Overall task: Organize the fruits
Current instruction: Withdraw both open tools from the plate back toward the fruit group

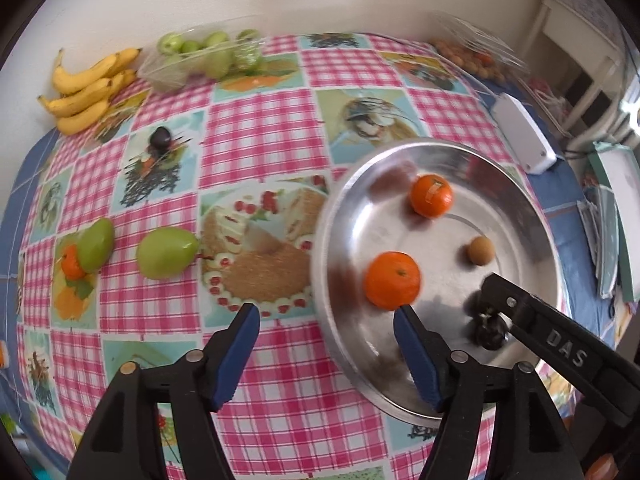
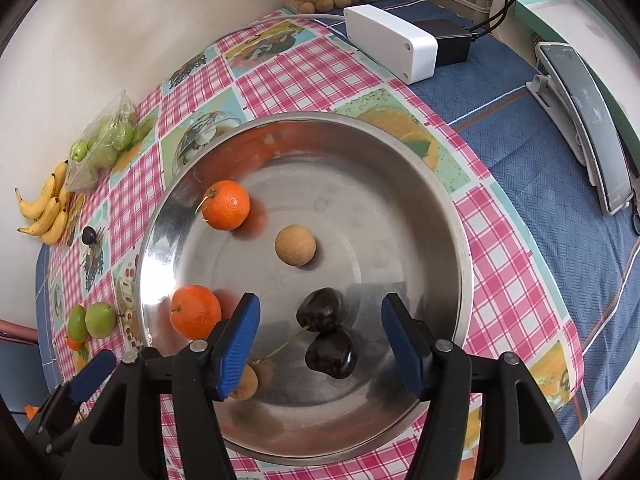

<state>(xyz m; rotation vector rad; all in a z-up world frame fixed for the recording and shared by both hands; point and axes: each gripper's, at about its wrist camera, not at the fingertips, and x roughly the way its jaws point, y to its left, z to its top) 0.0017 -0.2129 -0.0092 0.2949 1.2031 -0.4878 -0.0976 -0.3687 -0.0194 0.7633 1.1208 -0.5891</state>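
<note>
Right wrist view first: my right gripper [image 2: 320, 344] hangs over the near side of the steel bowl [image 2: 400, 152], jaws apart and clamping nothing, with the two dark cherries [image 2: 326, 334] lying loose on the metal between the blue pads. I'd call that a drop-off done. Beside the left pad sits a small brown fruit [image 2: 246, 384], half hidden.

Left wrist view: my left gripper [image 1: 326, 354] is released too, empty, one finger over the bowl's rim next to the near tangerine [image 1: 392, 280], which rests inside.

Count in the bowl: two tangerines, two cherries, two brown round fruits, the second one [image 2: 295, 246] mid-bowl.

Out on the checked cloth [image 1: 260, 128]: two green pears [image 1: 132, 250] nearest on the left, one lone dark cherry [image 1: 160, 138] farther out, then the banana bunch [image 1: 88, 88], four or five I think, and a clear tray of green fruit [image 1: 200, 56] by the wall.

Next, I judge, the left gripper swings to the nearer pear; its jaws need wider spread for that girth.
</note>
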